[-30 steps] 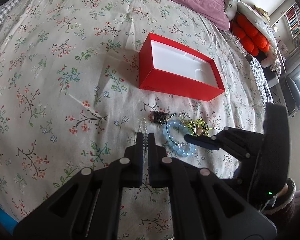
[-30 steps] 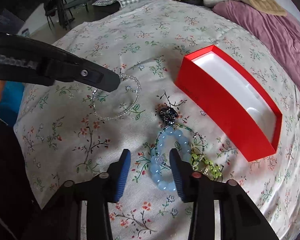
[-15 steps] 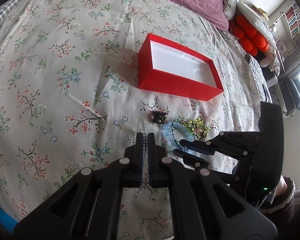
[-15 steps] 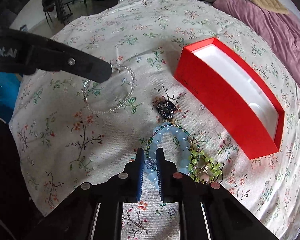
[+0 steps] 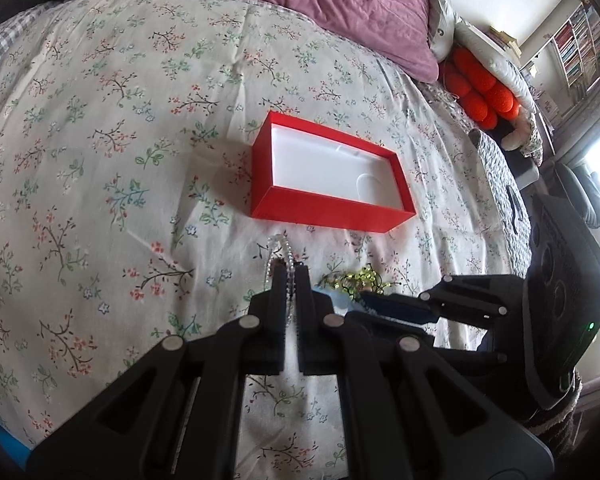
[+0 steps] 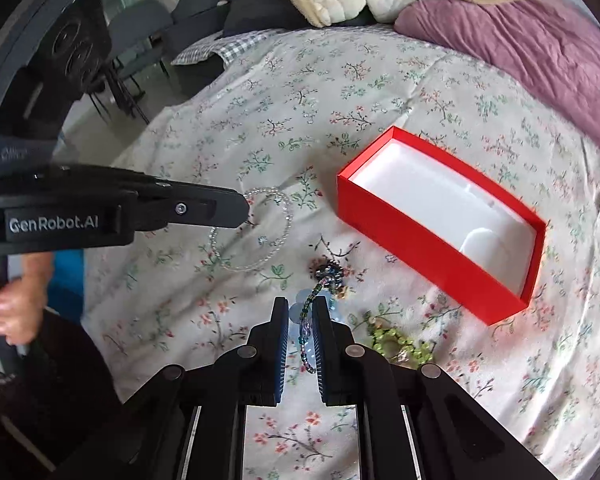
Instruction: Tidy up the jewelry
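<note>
Both hand-held grippers pinch jewelry off the bed (image 5: 100, 128), presumably for the empty red box (image 6: 412, 236): left hand-held gripper (image 5: 290, 280) clamped on the clear bead bracelet (image 6: 260, 236), right hand-held gripper (image 6: 300, 312) nearly closed on the blue bead strand (image 6: 312, 300).

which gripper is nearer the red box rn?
Hard to call. Left gripper, pinching the clear bead bracelet, and right gripper both sit just short of the red box.

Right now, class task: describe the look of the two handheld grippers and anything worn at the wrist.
Both are matte black plastic with silver pivot screws. The left gripper carries white "GenRobot.AI" lettering; its jaws are plain black. The right gripper has ribbed dark blue pads, and its body shows a small green light. A dark fuzzy cuff sits behind it.
</note>
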Action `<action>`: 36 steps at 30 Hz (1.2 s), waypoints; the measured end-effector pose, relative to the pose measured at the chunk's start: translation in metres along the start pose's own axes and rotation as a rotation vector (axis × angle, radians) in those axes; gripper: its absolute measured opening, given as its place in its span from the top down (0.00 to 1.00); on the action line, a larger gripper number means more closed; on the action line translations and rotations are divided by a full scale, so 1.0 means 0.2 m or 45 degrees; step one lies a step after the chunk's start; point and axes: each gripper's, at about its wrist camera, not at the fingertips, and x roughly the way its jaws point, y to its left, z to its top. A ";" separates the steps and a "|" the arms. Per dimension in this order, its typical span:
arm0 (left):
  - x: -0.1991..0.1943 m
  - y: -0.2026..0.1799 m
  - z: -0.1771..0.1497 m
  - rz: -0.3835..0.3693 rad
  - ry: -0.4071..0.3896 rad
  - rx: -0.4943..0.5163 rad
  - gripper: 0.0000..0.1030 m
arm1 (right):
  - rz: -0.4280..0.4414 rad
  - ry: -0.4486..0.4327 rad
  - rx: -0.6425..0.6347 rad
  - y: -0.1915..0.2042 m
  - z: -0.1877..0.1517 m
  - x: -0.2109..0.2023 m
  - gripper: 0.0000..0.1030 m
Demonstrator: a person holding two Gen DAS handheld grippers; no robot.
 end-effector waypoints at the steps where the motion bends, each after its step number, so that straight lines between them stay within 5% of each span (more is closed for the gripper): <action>1: 0.00 0.00 0.00 0.001 0.001 -0.001 0.96 | 0.035 0.012 0.030 -0.01 0.00 0.00 0.88; 5: 0.02 0.00 -0.01 0.011 0.008 0.001 0.96 | 0.208 0.066 0.184 -0.09 -0.01 0.04 0.88; 9: 0.03 0.01 -0.01 0.026 0.018 0.006 0.96 | -0.036 0.152 0.256 -0.20 -0.07 0.10 0.86; 14: 0.04 0.02 -0.01 0.034 0.027 0.010 0.96 | -0.088 0.130 0.290 -0.27 -0.09 0.04 0.79; 15: 0.04 0.01 -0.01 0.034 0.029 0.011 0.96 | -0.078 0.120 0.275 -0.26 -0.09 0.03 0.75; 17: 0.05 0.01 -0.02 0.035 0.037 0.015 0.96 | -0.074 0.111 0.245 -0.23 -0.09 0.02 0.33; 18: 0.05 0.01 -0.02 0.035 0.041 0.020 0.96 | -0.080 0.092 0.233 -0.21 -0.09 0.02 0.31; 21: 0.07 0.00 -0.04 0.041 0.052 0.030 0.96 | -0.064 0.056 0.177 -0.17 -0.05 0.05 0.34; 25: 0.07 0.00 -0.05 0.044 0.058 0.028 0.96 | -0.133 0.045 0.066 -0.12 -0.01 0.12 0.54; 30: 0.07 0.01 -0.05 0.039 0.062 0.026 0.96 | -0.290 0.149 -0.143 -0.02 -0.01 0.31 0.57; 35: 0.08 0.01 -0.06 0.040 0.077 0.030 0.96 | -0.344 0.185 -0.165 -0.04 -0.02 0.43 0.89; 36: 0.09 0.01 -0.06 0.041 0.081 0.030 0.96 | -0.339 0.178 -0.167 -0.04 -0.02 0.43 0.89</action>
